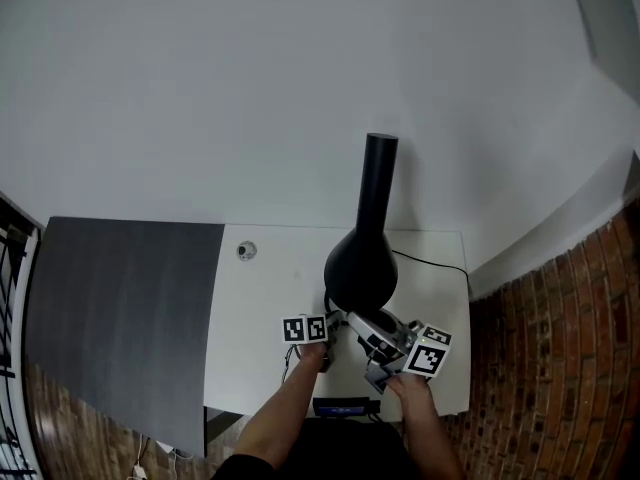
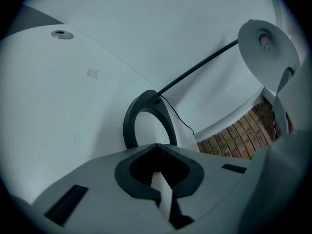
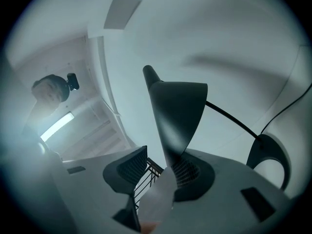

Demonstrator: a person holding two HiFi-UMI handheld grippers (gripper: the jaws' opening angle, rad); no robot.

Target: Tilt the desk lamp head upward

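A black desk lamp stands on the white desk point(image 1: 262, 313). Its cone-shaped head point(image 1: 360, 266) hangs low over the desk with the narrow neck point(image 1: 380, 173) pointing away from me. My left gripper point(image 1: 318, 320) is shut with nothing between the jaws, its tip point(image 2: 156, 145) right at the near rim of the lamp's ring base point(image 2: 129, 126). The lamp head point(image 2: 265, 52) shows from below at the upper right, on its thin rod point(image 2: 200, 67). My right gripper point(image 1: 352, 320) stands open point(image 3: 161, 167), and the rim of the lamp head point(image 3: 178, 111) dips between its jaws.
The lamp's cable point(image 1: 430, 261) runs off to the right behind the lamp. A round grommet point(image 1: 246, 251) sits at the desk's far left corner. A dark grey panel point(image 1: 120, 318) adjoins the desk on the left and brick flooring point(image 1: 560, 348) lies to the right.
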